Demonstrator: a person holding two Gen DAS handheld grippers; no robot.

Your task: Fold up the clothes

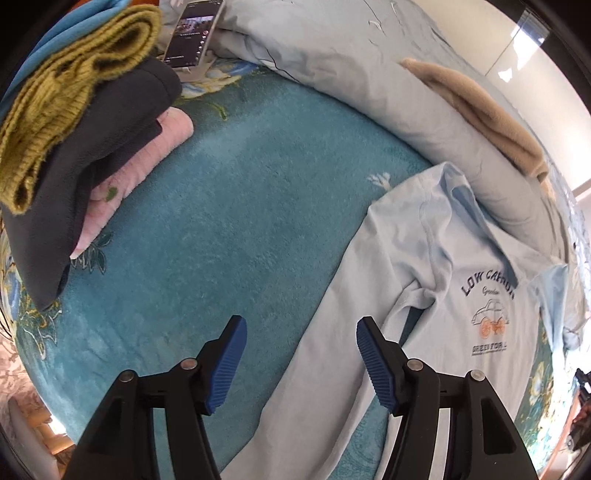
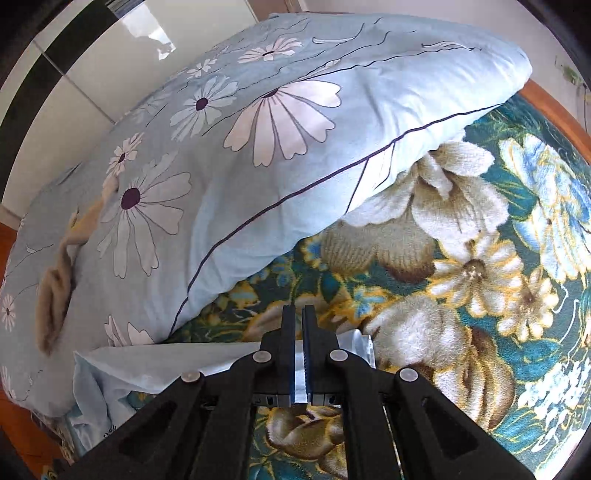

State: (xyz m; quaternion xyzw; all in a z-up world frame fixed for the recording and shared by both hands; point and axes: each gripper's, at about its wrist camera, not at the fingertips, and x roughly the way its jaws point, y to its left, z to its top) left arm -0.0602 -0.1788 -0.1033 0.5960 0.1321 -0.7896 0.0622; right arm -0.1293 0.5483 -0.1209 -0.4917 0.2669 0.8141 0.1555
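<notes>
The left tongs [image 1: 298, 334] hang over the blanket [image 1: 229, 206], with the shirt [image 1: 436, 295] spread under their right finger and to the right. A pile of folded clothes [image 1: 85, 122] lies far ahead on the left, and a phone [image 1: 194, 31] stands behind it. The duvet [image 1: 332, 62] lies ahead, a towel [image 1: 480, 110] on it. The right tongs [image 2: 298, 314] sit on the shirt's edge [image 2: 166, 365], the duvet ahead and left.
</notes>
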